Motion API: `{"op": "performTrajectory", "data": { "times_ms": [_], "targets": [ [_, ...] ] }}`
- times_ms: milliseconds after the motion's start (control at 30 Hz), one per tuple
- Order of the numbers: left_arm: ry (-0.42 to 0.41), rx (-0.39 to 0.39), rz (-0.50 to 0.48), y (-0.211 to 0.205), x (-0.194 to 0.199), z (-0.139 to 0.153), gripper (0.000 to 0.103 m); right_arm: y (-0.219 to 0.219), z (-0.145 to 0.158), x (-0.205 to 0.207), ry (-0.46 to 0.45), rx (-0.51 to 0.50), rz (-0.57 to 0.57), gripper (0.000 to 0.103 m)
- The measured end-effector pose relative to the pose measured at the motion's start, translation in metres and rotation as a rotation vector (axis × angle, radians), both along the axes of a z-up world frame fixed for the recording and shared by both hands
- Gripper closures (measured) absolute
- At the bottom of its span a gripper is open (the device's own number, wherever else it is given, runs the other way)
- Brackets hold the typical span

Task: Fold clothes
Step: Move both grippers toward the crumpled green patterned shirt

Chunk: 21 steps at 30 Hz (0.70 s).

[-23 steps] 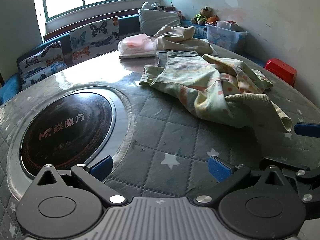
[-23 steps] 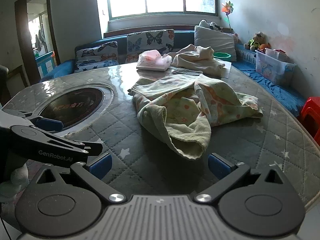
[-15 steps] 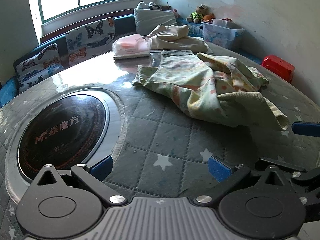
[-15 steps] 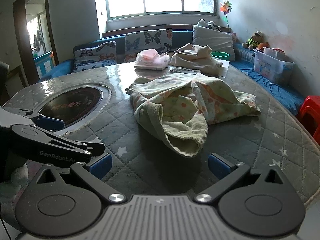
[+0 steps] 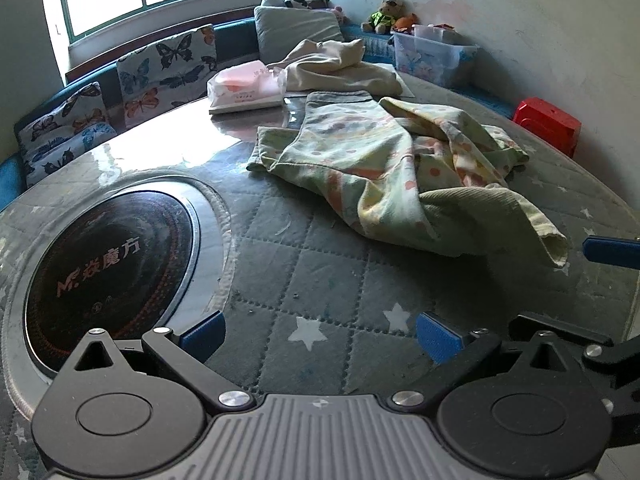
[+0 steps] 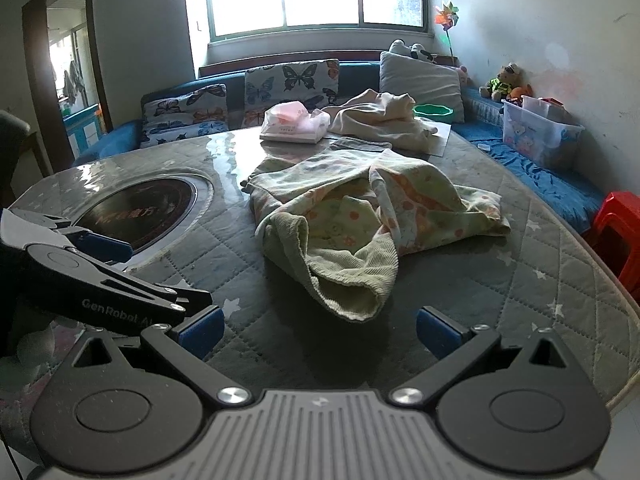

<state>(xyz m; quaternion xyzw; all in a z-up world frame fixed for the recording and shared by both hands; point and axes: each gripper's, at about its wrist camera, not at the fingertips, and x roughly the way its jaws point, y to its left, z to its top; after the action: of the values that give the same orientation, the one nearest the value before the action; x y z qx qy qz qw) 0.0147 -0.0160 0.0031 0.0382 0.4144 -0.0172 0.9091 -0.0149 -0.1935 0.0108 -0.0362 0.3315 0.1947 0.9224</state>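
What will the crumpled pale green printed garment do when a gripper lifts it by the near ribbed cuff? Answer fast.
The crumpled pale green printed garment will probably hang limp: it already slumps in soft folds. It looks light, thin cloth, so one gripper should manage. The rest may drag across the quilted grey table cover rather than slide freely. Both the left gripper and right gripper stand open, short of it.

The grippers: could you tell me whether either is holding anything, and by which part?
Nothing is held. The left gripper and right gripper are both open, short of the crumpled garment.
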Motion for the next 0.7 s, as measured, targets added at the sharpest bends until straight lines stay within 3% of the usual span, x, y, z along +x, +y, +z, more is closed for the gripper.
{"op": "performTrajectory", "data": {
  "times_ms": [700],
  "targets": [
    [0.035, 0.021, 0.004, -0.006, 0.015, 0.001, 0.0, -0.007, -0.004, 0.016, 0.046, -0.022, -0.026, 0.0]
  ]
}}
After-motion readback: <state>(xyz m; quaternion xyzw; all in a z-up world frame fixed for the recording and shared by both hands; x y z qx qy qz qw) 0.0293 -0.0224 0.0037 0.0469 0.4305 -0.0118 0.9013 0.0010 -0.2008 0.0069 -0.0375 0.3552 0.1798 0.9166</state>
